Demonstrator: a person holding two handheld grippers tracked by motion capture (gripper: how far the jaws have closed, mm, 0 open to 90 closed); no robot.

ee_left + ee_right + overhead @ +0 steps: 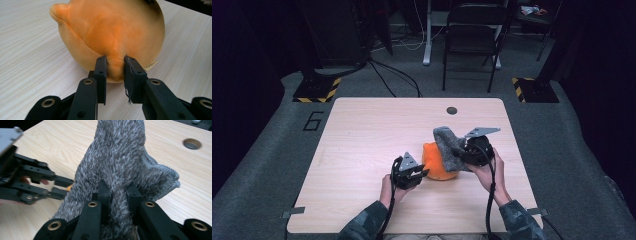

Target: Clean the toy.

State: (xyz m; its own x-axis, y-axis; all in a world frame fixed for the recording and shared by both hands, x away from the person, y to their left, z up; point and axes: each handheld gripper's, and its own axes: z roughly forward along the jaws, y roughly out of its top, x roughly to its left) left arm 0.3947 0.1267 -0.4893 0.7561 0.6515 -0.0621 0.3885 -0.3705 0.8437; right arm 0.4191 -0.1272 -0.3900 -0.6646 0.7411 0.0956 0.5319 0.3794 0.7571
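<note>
Orange round plush toy [438, 162]: on pale wooden worktop [362, 145], centre toward 4 o'clock, left tongs [115, 65] pinching only a small fold. Grey fuzzy knit cloth [451, 145]: clamped in right tongs [119, 191], draped at toy's 2 o'clock. Risk: shallow pinch may slip, toy rolling, if cloth is tugged.

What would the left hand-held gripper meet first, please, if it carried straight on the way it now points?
The orange plush toy: the left hand-held gripper is already shut on a fold of it, so pushing on would likely press straight into the toy's body.
</note>
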